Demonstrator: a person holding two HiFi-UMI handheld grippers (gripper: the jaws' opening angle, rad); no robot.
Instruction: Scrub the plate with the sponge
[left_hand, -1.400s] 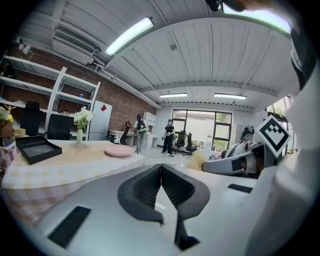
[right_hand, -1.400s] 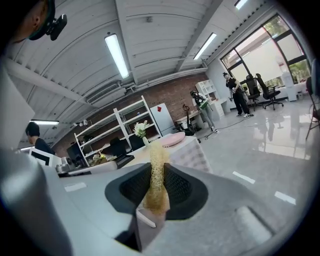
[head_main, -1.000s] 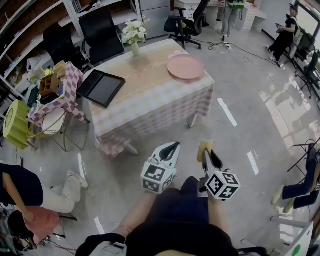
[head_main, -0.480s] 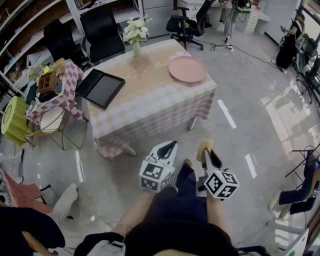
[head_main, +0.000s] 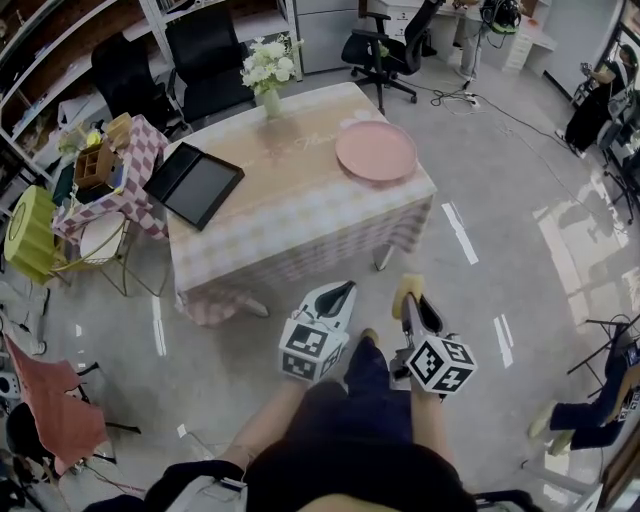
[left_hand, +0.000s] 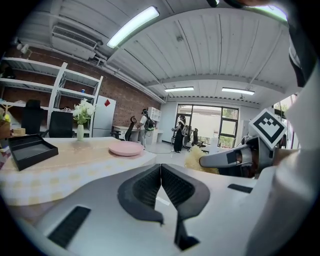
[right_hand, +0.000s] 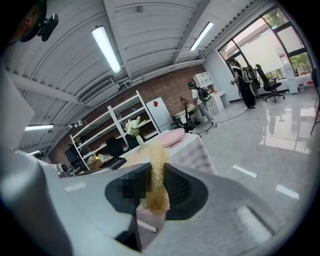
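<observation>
Table (head_main: 290, 215) slightly nearer — sponge (right_hand: 160, 152) pinched between right gripper (right_hand: 156, 172) fingers (right_hand: 186, 190).

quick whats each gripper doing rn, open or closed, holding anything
Left gripper: closed, fingers together, nothing between them.
Right gripper: closed on the sponge.

No legible text; faint script on tablecloth (head_main: 300, 195) too small to read.
</observation>
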